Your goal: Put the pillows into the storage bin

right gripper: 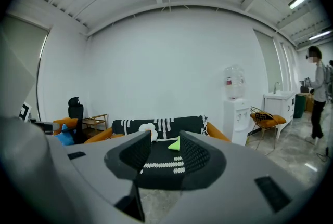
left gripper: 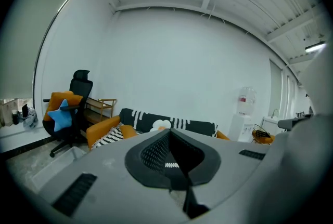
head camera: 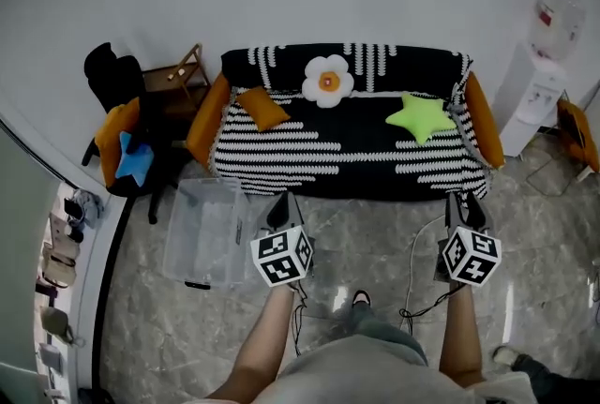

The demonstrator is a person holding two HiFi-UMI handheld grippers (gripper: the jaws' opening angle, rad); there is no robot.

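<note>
On the black-and-white striped sofa lie an orange square pillow, a white flower pillow and a green star pillow. A blue star pillow rests on the office chair to the left. The clear storage bin stands on the floor by the sofa's left front corner. My left gripper hovers beside the bin, open and holding nothing. Over the floor before the sofa's right end is my right gripper, open and holding nothing. The right gripper frames the green star pillow between its jaws.
A black office chair and a wooden side table stand left of the sofa. A water dispenser and an orange wire chair are at the right. A cable trails on the marble floor. A person stands far right.
</note>
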